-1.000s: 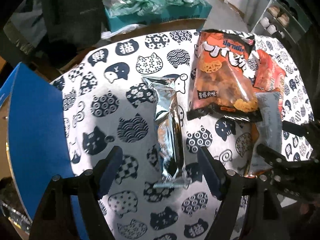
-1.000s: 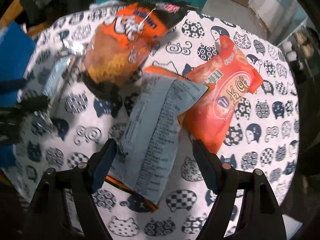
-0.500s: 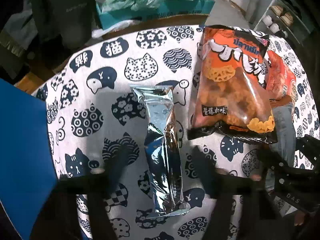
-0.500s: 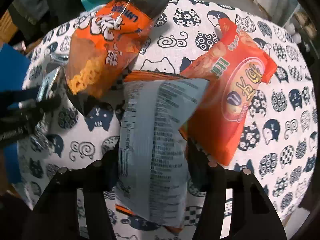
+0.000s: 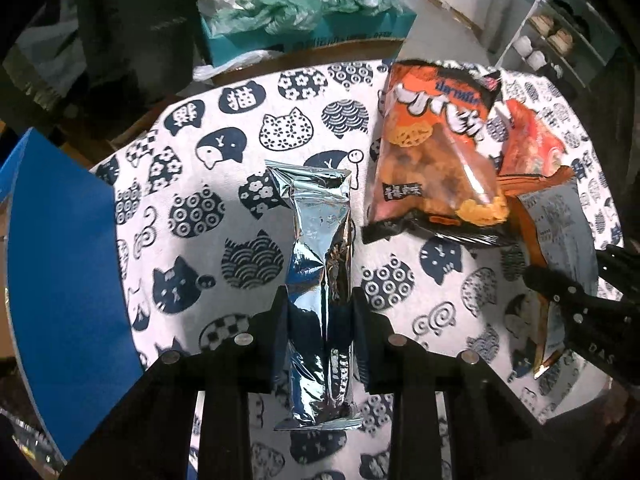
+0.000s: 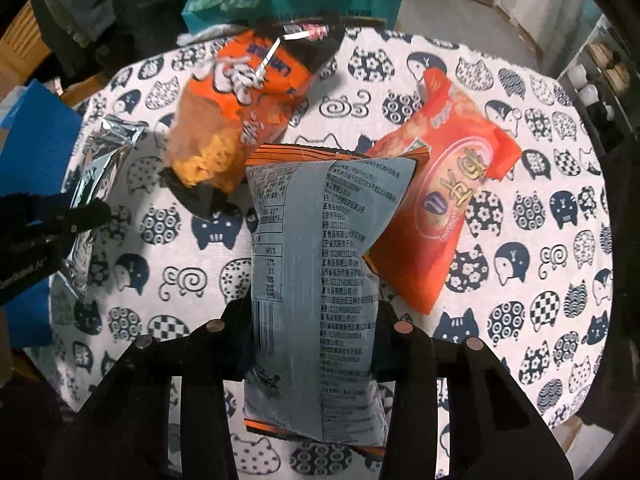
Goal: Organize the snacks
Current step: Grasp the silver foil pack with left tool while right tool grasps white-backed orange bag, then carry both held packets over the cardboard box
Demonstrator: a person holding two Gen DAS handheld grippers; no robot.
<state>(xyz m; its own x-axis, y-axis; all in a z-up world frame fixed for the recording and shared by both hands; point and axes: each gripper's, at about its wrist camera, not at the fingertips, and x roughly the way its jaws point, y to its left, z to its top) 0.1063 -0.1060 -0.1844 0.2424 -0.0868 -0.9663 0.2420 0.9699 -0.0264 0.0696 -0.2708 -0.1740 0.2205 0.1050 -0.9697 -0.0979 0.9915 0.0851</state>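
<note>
Two grippers clamp snack packs on a round tabletop (image 5: 224, 184) draped in a cat-print cloth; the left gripper (image 5: 320, 332) has its fingers (image 5: 280, 320) pressed against both long sides of a silver foil packet (image 5: 316, 248), which lies lengthwise toward the middle of the cloth; the right gripper (image 6: 310, 344) squeezes a grey-backed snack bag (image 6: 316, 272), printed side up, near the tabletop's near edge. An orange chip bag (image 6: 240, 120) lies beyond the two held packs, its lower corner just beside the grey-backed bag's top; a red snack bag (image 6: 448, 208) slants on the right, its near side tucked under the grey-backed bag. Bare cloth stretches left of the foil packet up to a blue panel (image 5: 60, 280) standing at the tabletop's left rim; more open cloth shows right of the red bag out to the edge. Behind the far rim sits a teal box (image 5: 304, 32) heaped with green-and-white plastic.
</note>
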